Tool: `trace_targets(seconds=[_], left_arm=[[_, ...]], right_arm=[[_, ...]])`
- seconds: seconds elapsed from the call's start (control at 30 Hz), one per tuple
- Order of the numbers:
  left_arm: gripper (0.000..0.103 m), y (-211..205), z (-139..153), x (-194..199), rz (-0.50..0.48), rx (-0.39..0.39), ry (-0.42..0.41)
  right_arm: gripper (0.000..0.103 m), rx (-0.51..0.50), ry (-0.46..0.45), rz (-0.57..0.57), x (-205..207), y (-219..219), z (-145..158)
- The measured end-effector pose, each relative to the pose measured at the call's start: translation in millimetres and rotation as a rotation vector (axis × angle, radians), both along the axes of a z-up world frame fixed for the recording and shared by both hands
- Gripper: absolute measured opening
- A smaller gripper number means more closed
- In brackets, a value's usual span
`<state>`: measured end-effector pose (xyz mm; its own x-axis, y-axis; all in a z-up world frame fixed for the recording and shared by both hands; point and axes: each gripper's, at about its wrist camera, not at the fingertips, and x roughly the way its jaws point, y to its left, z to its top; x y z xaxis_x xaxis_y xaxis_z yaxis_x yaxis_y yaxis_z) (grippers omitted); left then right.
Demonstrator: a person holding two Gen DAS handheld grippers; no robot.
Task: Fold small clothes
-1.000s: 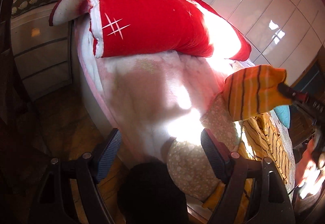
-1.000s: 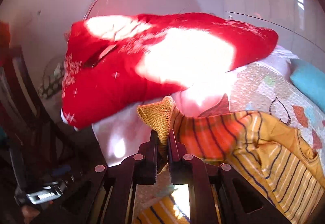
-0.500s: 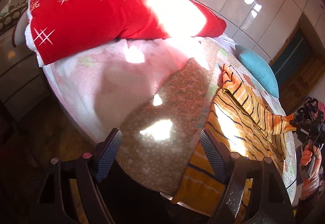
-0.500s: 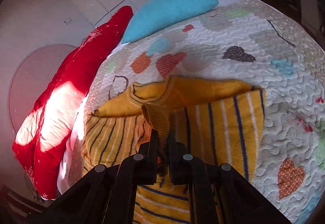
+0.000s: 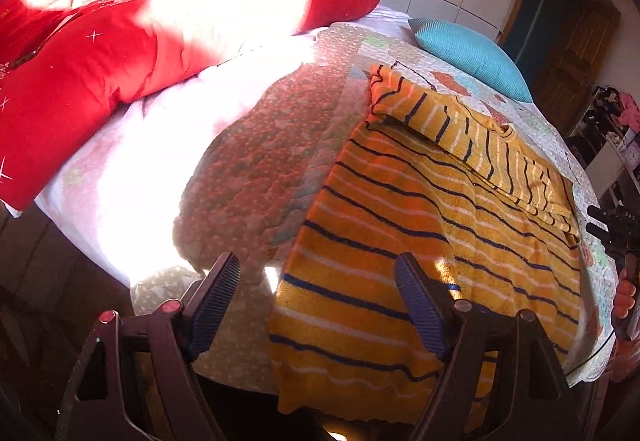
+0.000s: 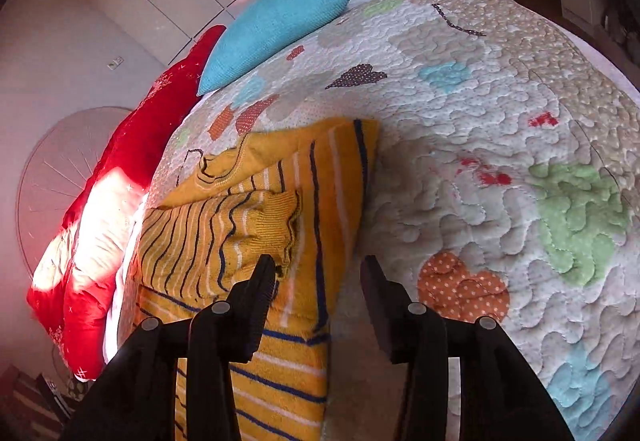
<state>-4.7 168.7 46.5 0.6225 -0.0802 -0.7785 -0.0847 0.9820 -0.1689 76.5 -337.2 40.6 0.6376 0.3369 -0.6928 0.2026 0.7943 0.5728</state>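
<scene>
Lying flat on the quilt [image 6: 500,201]: yellow striped sweater [image 5: 400,241], one sleeve [image 6: 256,225] folded across.
Right gripper [image 6: 318,265] just opening, gripping nothing; left gripper [image 5: 316,281] gaping wide, empty.

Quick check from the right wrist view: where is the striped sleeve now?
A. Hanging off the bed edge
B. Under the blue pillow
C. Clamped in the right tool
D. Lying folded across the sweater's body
D: the sleeve lies across the sweater, free of the open right tool.

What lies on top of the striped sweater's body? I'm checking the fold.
A sleeve lies folded across the striped sweater, its ribbed cuff just ahead of the open right gripper. What the sleeve covers cannot be seen.
</scene>
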Motion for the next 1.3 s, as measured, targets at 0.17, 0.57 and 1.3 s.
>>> trace_targets(seconds=[0.17, 0.57, 1.3], left_arm=[[0.079, -4, -14, 19, -0.031, -0.021, 0.024], [0.079, -11, -39, 24, -0.135, 0.002, 0.078], [0.08, 21, -78, -34, -0.16, -0.263, 0.1]], right_arm=[[0.053, 0.063, 0.004, 0.112, -47, 11, -12], [0.061, 0.318, -0.005, 0.317, -112, 74, -59], [0.063, 0.389, 0.219, 0.583, -134, 187, -120]])
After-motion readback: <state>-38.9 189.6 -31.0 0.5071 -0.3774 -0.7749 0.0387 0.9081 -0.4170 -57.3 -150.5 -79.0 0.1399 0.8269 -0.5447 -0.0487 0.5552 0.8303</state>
